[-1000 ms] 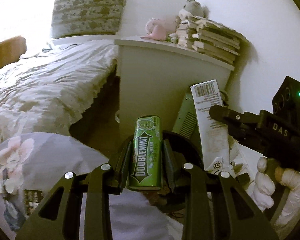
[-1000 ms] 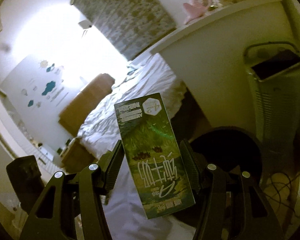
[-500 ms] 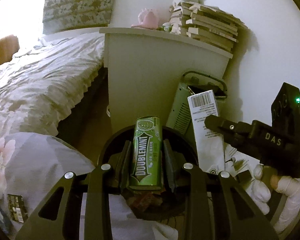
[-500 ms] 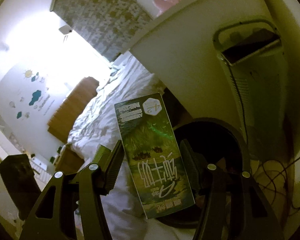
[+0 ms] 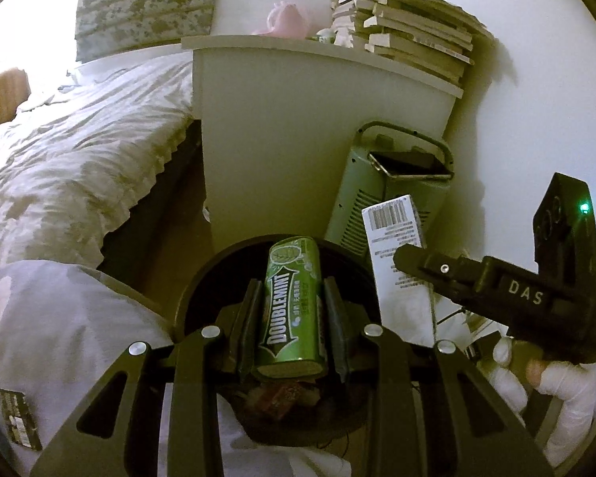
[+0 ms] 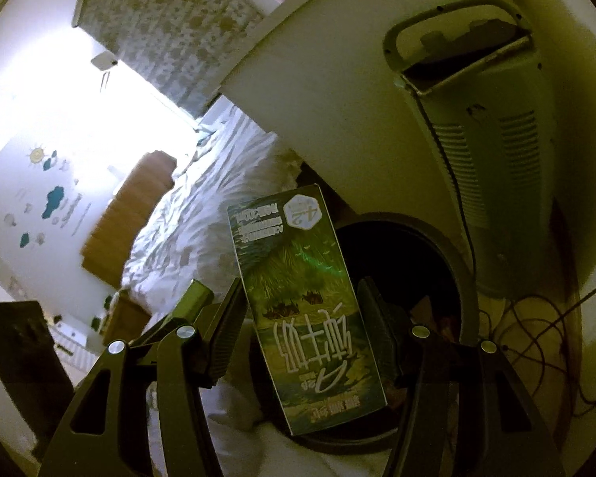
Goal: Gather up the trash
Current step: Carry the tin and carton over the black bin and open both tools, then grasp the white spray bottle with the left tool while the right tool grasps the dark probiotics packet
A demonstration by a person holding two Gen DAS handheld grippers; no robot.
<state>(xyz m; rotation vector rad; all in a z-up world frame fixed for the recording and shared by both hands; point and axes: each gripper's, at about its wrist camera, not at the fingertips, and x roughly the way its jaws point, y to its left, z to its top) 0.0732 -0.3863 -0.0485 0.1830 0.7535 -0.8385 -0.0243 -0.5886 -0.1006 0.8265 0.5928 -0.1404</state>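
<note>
My left gripper (image 5: 292,302) is shut on a green Doublemint gum bottle (image 5: 292,310) and holds it over the round black trash bin (image 5: 202,274), which has wrappers inside. My right gripper (image 6: 302,314) is shut on a green milk carton (image 6: 306,302), upside down, above the same bin's rim (image 6: 453,262). In the left wrist view the right gripper (image 5: 401,256) shows at the right, with the carton's white barcode side (image 5: 393,230) beside the bin.
A white bedside cabinet (image 5: 298,119) with stacked books (image 5: 413,39) stands behind the bin. A pale green heater (image 5: 381,198) stands at the right by the wall, cables (image 6: 536,338) on the floor. The bed (image 5: 79,159) lies left. A floral cloth (image 5: 59,338) lies at lower left.
Both grippers have moved forward and down toward the bin with their items still held. The bin's opening now lies beneath the gum bottle and close under the carton.
</note>
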